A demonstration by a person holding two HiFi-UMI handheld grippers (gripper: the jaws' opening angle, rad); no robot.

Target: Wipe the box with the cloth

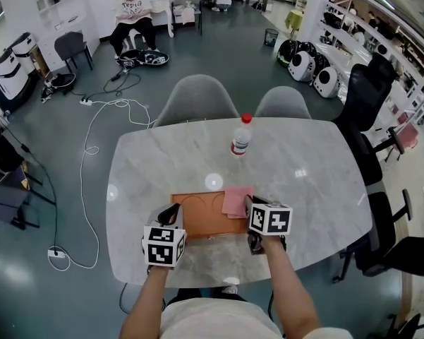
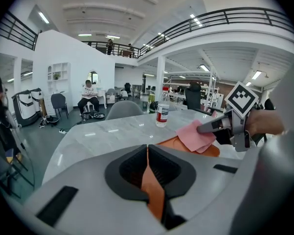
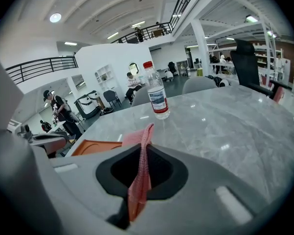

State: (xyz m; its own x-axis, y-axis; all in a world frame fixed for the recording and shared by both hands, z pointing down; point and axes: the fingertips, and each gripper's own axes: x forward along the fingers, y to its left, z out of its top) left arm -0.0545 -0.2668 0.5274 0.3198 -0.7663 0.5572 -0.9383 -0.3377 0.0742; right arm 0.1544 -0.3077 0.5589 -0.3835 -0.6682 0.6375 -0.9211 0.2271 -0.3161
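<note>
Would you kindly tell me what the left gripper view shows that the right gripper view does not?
Only the left gripper view shows the left gripper shut on the orange box, and the right gripper from outside. Only the right gripper view looks along that gripper's jaws, shut on the pink cloth. Both show the box, the cloth, the bottle and the marble table.

Table [image 1: 317,182]: pale marble top with rounded corners.
Bottle [image 1: 241,137]: clear, red cap; upright on the table near its far edge.
Grey chairs [image 1: 197,99]: two, side by side at the table's far edge.
White cable [image 1: 92,154]: looped on the floor left of the table.
Seated person [image 1: 132,16]: well beyond the table, far left.
</note>
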